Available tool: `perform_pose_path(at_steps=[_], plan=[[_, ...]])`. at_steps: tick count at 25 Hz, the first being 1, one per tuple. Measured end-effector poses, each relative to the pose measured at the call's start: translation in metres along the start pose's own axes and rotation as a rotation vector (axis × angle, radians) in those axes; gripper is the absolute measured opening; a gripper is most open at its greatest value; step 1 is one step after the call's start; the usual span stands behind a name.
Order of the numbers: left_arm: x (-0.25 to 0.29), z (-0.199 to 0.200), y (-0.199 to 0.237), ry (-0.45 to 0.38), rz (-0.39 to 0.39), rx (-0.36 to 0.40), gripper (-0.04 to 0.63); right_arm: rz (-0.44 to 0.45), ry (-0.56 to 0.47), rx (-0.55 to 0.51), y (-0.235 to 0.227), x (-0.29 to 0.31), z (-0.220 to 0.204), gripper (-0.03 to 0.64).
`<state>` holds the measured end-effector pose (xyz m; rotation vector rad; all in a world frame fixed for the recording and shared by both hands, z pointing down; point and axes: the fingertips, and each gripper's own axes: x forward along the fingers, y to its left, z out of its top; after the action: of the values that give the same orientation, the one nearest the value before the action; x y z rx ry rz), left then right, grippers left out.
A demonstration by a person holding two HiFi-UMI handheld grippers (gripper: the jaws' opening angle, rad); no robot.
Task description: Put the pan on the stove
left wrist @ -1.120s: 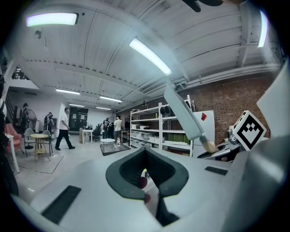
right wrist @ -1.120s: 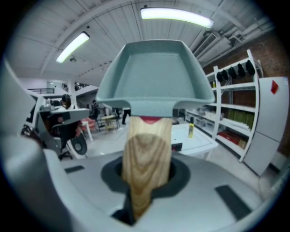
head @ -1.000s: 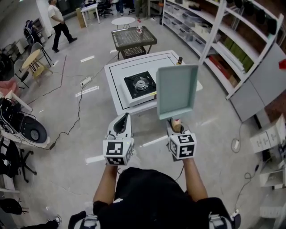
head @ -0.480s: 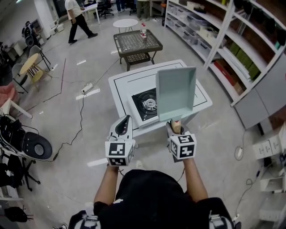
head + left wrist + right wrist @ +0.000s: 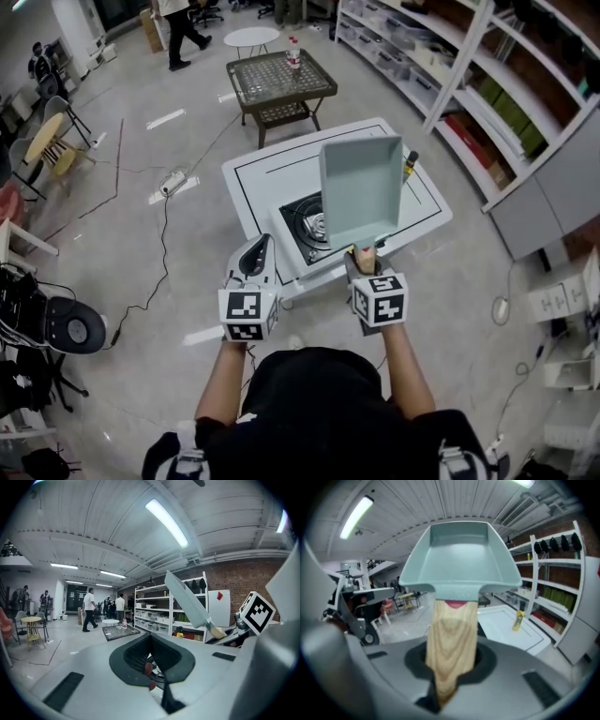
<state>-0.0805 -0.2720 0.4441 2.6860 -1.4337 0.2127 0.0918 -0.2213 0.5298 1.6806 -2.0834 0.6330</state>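
A pale green rectangular pan (image 5: 361, 192) with a wooden handle (image 5: 367, 255) is held up in the air, tilted steeply. My right gripper (image 5: 367, 267) is shut on that handle (image 5: 451, 644), and the pan (image 5: 461, 559) fills the top of the right gripper view. A black single-burner stove (image 5: 307, 223) sits on the white table (image 5: 272, 169) just beyond, partly hidden by the pan. My left gripper (image 5: 257, 264) hovers to the left of the pan, before the table's near edge, shut and empty. The left gripper view shows the pan (image 5: 185, 599) edge-on.
A small yellow bottle (image 5: 410, 166) stands on the table's right side. Behind the table is a glass-topped coffee table (image 5: 277, 80) with a bottle on it. Long shelves (image 5: 487, 103) run along the right. Chairs (image 5: 47, 145) and floor cables (image 5: 164, 234) lie to the left; a person (image 5: 180, 19) walks far off.
The table and stove have drawn closer. The pan, still gripped, now overlaps the stove's right side in the head view. The far person has walked off to the right.
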Motion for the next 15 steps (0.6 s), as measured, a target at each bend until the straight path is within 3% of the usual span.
perform_pose_path(at_steps=[5,15], plan=[[0.008,-0.007,0.007,0.014,0.010,-0.013,0.021,0.010,0.053,0.000,-0.006,0.020,-0.007,0.067],[0.025,-0.021,0.002,0.051,0.101,0.006,0.021,0.056,0.203,-0.039,-0.036,0.070,-0.028,0.067]])
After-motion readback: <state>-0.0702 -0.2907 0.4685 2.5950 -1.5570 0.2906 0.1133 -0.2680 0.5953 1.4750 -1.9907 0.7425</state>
